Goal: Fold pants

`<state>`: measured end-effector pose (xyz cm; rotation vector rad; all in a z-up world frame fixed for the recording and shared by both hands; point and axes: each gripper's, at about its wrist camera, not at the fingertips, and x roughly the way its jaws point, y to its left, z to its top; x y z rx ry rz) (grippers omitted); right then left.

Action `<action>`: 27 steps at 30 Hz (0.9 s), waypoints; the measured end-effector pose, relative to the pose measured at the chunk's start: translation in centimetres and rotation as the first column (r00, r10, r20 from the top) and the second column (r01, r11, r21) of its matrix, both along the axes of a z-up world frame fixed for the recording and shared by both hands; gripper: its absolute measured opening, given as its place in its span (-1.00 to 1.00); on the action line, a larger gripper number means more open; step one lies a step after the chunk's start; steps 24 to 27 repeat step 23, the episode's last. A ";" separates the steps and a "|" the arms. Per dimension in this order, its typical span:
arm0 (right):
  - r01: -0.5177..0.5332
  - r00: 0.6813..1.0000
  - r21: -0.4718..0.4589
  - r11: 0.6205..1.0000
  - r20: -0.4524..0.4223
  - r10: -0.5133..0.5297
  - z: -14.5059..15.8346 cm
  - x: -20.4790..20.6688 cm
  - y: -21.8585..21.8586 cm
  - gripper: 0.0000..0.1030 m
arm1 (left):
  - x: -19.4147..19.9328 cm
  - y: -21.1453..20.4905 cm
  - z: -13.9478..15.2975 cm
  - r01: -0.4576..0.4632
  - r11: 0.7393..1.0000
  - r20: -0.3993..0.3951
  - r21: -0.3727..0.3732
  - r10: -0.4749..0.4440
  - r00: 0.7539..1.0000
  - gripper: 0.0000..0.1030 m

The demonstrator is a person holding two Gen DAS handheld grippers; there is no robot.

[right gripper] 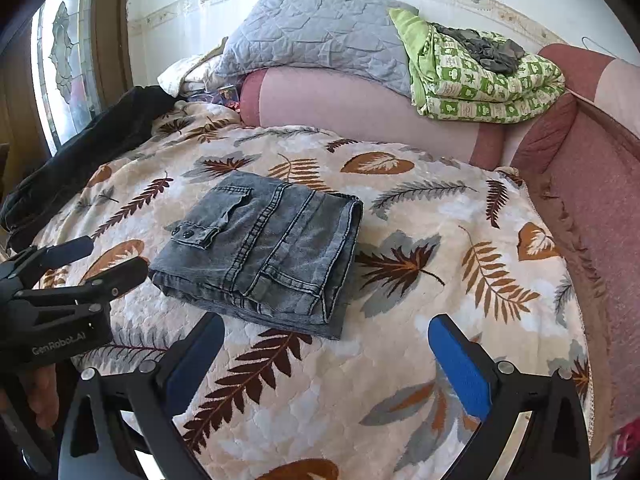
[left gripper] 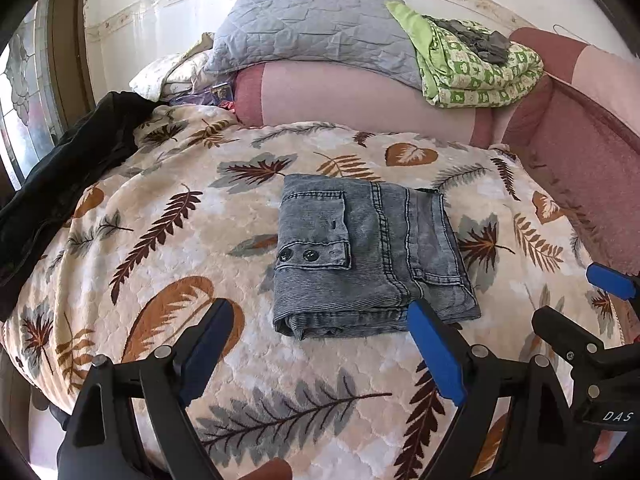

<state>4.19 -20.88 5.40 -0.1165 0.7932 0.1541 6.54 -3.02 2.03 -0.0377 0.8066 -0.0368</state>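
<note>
The grey denim pants (left gripper: 368, 256) lie folded into a compact rectangle on the leaf-patterned blanket (left gripper: 160, 220), button flap up. My left gripper (left gripper: 320, 306) is open and empty, its blue pads spread wide just short of the pants' near edge. In the right wrist view the pants (right gripper: 264, 248) sit ahead and to the left, and my right gripper (right gripper: 328, 320) is open over the blanket (right gripper: 440, 240) by their near right corner, holding nothing. Each gripper shows in the other's view: the right gripper (left gripper: 576, 300) at the right edge, the left gripper (right gripper: 116, 254) beside the pants' left corner.
A black garment (left gripper: 72, 184) is draped over the bed's left side. Behind the blanket a pink bolster (left gripper: 360, 96) carries a grey quilted pillow (left gripper: 312, 28) and a folded green patterned cover (left gripper: 480, 68). A pink upholstered side (left gripper: 592, 168) runs along the right. A window (right gripper: 60, 60) is far left.
</note>
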 end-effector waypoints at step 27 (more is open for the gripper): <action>0.018 1.000 0.018 1.000 -0.013 -0.018 -0.7 1.9 -0.1 1.00 | 3.2 -0.1 -0.6 -0.012 1.000 -0.027 -0.006 0.012 1.000 0.73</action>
